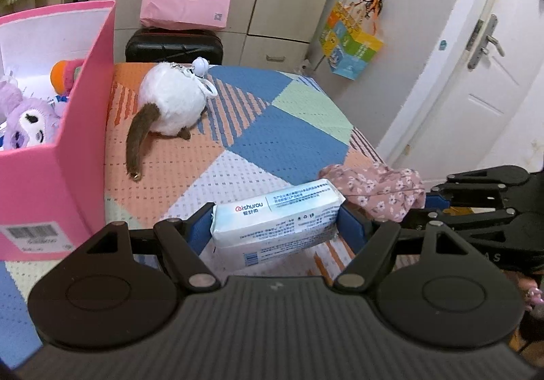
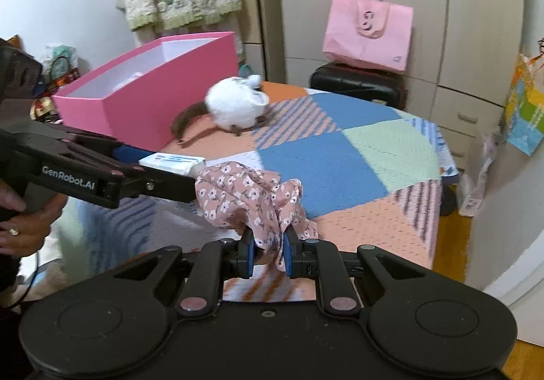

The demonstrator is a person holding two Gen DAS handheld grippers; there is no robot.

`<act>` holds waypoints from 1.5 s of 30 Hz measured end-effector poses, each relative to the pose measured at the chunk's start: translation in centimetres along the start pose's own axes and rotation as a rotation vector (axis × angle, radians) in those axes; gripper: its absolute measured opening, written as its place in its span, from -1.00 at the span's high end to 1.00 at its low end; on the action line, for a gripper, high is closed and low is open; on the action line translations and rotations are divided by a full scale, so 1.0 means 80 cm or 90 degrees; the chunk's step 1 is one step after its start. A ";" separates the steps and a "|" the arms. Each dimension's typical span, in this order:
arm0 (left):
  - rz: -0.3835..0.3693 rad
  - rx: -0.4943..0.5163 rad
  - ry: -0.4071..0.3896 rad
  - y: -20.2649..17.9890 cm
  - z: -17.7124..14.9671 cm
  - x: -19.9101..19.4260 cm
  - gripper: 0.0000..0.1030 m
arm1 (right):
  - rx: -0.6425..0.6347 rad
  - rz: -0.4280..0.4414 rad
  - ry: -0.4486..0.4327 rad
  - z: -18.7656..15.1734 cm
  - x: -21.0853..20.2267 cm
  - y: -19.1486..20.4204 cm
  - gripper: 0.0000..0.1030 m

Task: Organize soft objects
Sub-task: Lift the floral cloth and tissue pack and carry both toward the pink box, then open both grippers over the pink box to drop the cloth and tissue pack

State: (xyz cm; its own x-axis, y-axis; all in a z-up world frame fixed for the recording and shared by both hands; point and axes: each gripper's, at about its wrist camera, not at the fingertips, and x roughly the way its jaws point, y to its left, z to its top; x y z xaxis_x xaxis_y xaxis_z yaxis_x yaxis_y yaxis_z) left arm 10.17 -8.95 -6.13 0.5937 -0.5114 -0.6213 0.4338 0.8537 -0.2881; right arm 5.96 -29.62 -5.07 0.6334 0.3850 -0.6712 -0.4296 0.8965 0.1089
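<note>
We take the pink box (image 1: 68,128) as our landmark, because both loads must probably end inside it. It stands on the patchwork bedspread (image 1: 282,138), and it is open at the top, with a purple plush toy (image 1: 29,125) already lying inside.

Our left tongs (image 1: 275,222) hold a pack of tissues (image 1: 277,220) by its two short ends, so the long axis of the pack runs across the jaws, from one pad to the other. From these tongs the box lies ahead and to the left, quite near.

Our right tongs (image 2: 268,254) are closed narrow on a bunch of floral pink cloth (image 2: 251,200), which stands up from the jaws in folds. In the right wrist view the box (image 2: 149,98) lies further away, up and to the left, and the left tongs stand between it and the cloth.

So we judge that the left hand is nearer and should go first. A white plush animal (image 1: 170,104) with a brown tail rests just beside the box, not yet picked.
</note>
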 end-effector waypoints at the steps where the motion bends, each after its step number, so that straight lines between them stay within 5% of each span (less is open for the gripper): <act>1: -0.002 0.002 0.002 0.002 -0.002 -0.005 -0.46 | -0.002 0.009 0.003 0.000 -0.001 0.004 0.62; 13: -0.014 -0.001 0.047 0.044 -0.014 -0.081 -0.46 | -0.071 0.177 0.019 0.044 -0.003 0.075 0.62; 32: 0.092 0.042 -0.135 0.090 0.037 -0.184 -0.46 | -0.164 0.256 -0.111 0.147 -0.003 0.150 0.58; 45: 0.131 0.036 -0.198 0.159 0.110 -0.153 -0.46 | -0.074 0.298 -0.139 0.228 0.076 0.130 0.58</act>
State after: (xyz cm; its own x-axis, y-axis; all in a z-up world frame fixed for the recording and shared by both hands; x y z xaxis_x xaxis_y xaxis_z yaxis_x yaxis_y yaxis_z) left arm 14.35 7.28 4.23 0.8461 -0.3420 -0.4088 0.3149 0.9396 -0.1343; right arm 17.07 -13.97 5.33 0.4708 0.7861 -0.4006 -0.7594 0.5922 0.2695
